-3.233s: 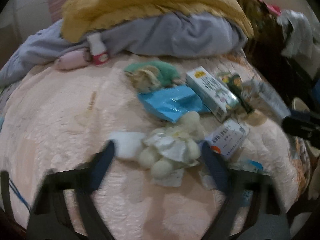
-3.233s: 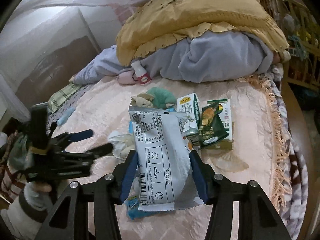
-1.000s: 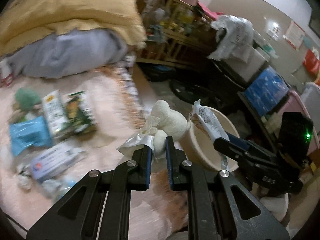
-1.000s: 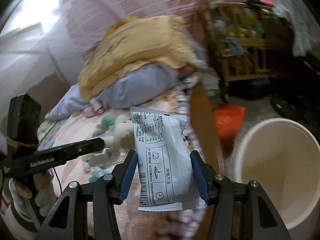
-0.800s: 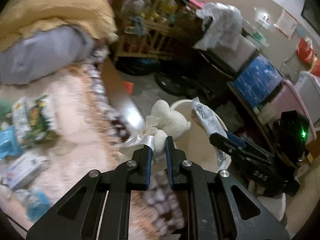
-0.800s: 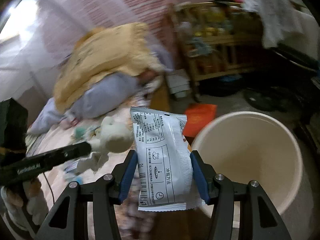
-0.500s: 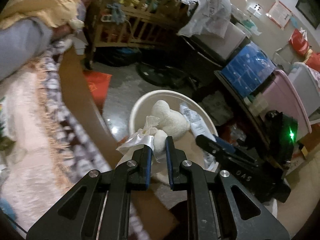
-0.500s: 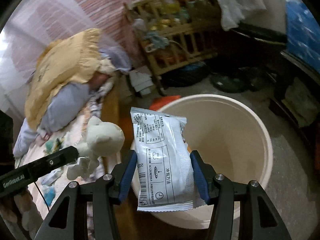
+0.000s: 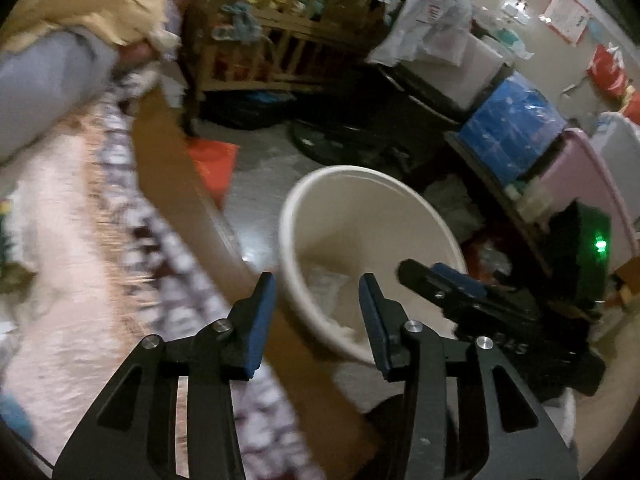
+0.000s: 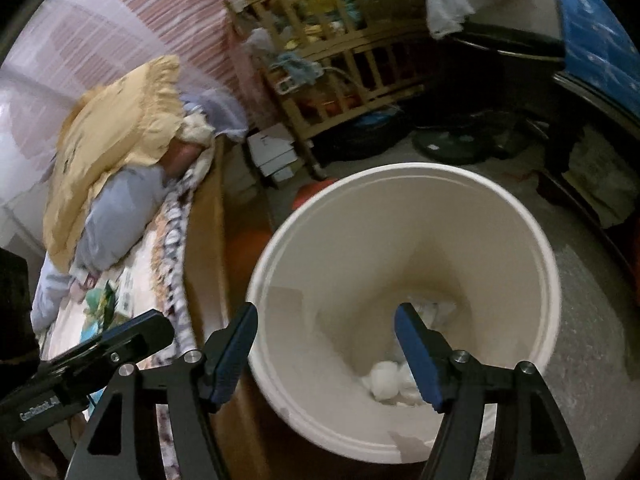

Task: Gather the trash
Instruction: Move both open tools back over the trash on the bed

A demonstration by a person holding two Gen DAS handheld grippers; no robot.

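I hold my left tool (image 9: 316, 300) over the near rim of the big cream bucket (image 10: 520, 216), and its jaws are wide with nothing in them. My right tool (image 10: 324, 340) hangs over the bucket too, jaws wide and bare. The trash (image 10: 386, 380), a white crumpled lump, lies at the bottom of the bucket. The bed (image 10: 168, 248) is just to the left.
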